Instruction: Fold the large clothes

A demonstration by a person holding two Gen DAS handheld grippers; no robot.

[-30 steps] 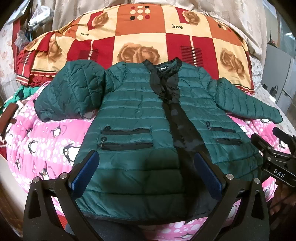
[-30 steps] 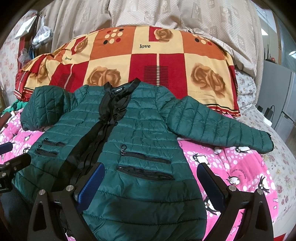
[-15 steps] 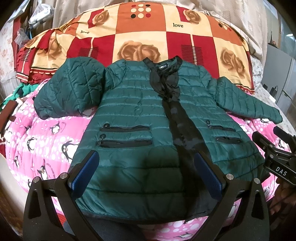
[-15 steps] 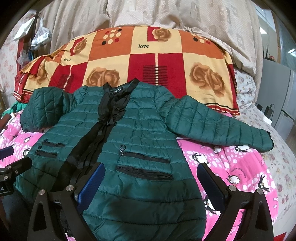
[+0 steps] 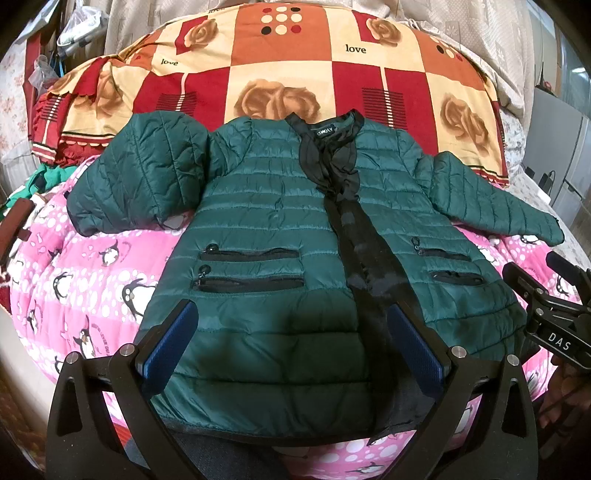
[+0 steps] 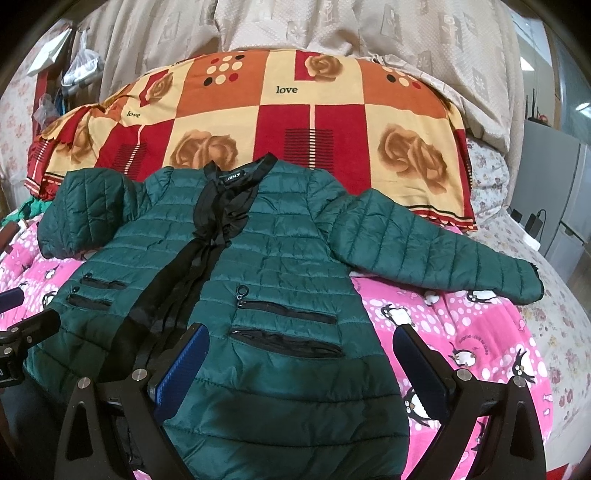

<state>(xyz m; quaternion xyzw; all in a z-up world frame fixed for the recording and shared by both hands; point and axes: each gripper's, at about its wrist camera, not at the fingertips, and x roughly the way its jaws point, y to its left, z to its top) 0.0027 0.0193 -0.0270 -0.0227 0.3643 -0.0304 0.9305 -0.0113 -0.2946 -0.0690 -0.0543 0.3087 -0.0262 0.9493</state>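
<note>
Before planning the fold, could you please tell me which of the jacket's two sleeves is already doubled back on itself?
The sleeve on the left of both views, bunched short beside the shoulder. The other sleeve lies stretched out straight across the pink penguin blanket.

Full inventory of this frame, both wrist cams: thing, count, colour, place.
Quilted puffer jacket: 1, dark green with black front placket, spread face up on the pink blanket, one sleeve bunched up, the other stretched out.
Penguin-print fleece blanket: 1, pink and white, under the jacket.
Rose-and-"love" patchwork quilt: 1, red, orange and cream, heaped behind the jacket's collar.
Patterned cloth: 1, beige, behind the quilt.
Cabinet: 1, grey, far edge of the right wrist view.
Left claw: 1, black with blue pads, open over the jacket's hem.
Right claw: 1, black with blue pads, open over the jacket's hem.
</note>
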